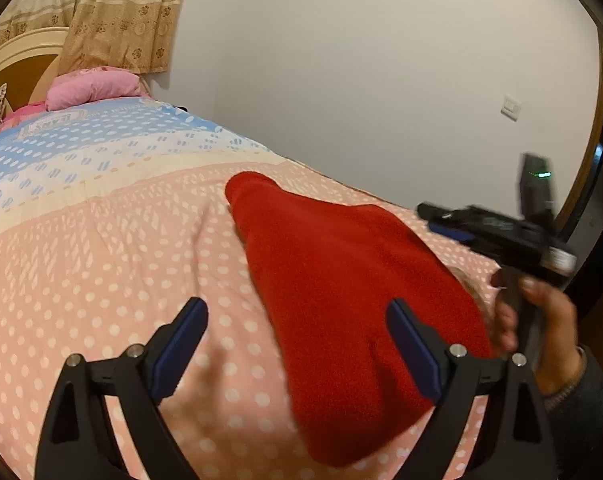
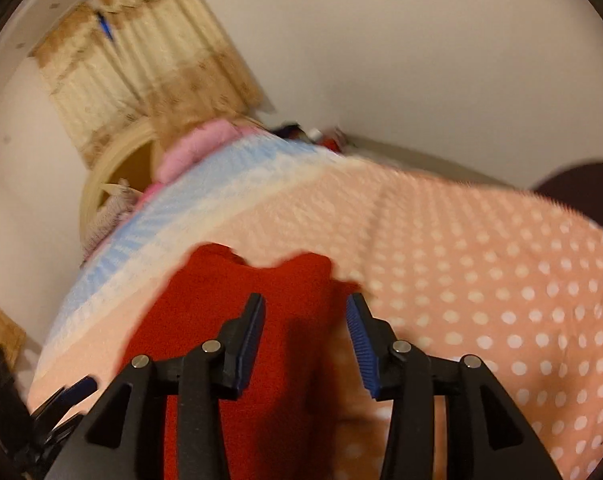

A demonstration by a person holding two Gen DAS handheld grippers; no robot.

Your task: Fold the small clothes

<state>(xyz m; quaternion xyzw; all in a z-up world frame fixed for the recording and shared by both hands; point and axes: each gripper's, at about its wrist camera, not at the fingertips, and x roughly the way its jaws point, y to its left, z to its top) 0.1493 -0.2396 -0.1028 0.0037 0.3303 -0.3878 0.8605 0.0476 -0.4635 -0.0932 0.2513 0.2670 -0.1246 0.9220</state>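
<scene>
With our left gripper (image 1: 297, 344) wide open and our right gripper (image 2: 305, 340) half open, both empty above the red garment (image 1: 341, 280) lying just ahead, we judge a fold finished; next, regrip an edge.

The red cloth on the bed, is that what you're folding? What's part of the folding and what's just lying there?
Part of the folding:
- red cloth, lying on the dotted bedspread
- left gripper, open, empty
- right gripper, open, empty

Just lying there:
- pink pillow
- curtain
- headboard
- wall switch
</scene>
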